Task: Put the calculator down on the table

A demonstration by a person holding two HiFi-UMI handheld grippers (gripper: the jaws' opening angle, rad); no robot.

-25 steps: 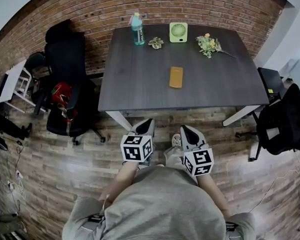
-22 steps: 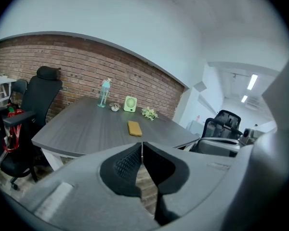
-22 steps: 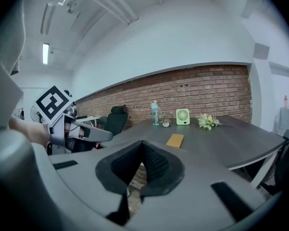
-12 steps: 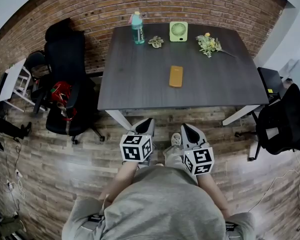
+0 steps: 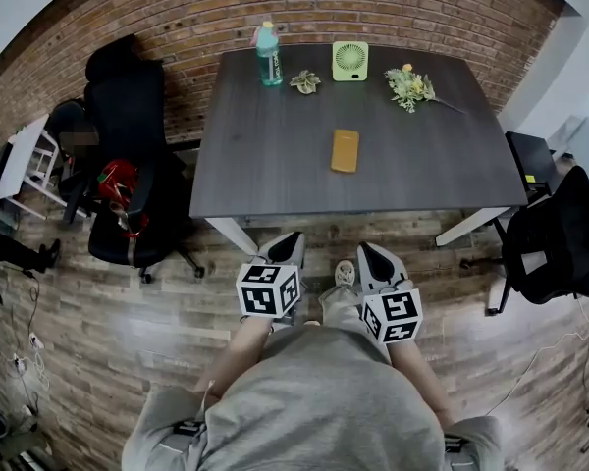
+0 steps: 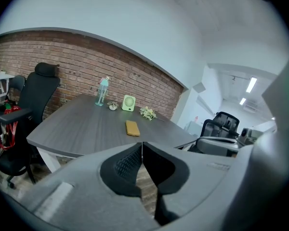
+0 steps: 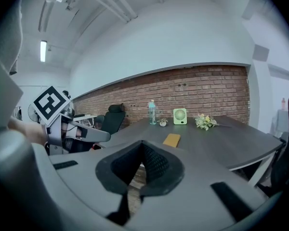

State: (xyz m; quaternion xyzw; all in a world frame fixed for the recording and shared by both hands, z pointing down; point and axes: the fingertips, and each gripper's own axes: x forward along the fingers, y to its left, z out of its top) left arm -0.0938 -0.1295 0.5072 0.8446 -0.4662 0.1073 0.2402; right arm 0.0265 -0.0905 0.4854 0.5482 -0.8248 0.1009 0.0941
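Left claw [image 6: 142,146]: pressed shut, pads meeting, nothing between them, and it hangs short of the near edge of the tabletop [image 5: 260,170].
Right claw [image 7: 142,145]: closed as well and empty, right beside the left one.
Calculator [image 5: 345,150]: the orange slab lies flat near the middle of the tabletop, well apart from both claws.
Far edge: bottle [image 5: 268,55], small plant [image 5: 305,83], green fan [image 5: 350,62] and flower sprig [image 5: 410,88] line up by the brick wall.
Left side: a black office chair [image 5: 128,155] stands just beside the tabletop.
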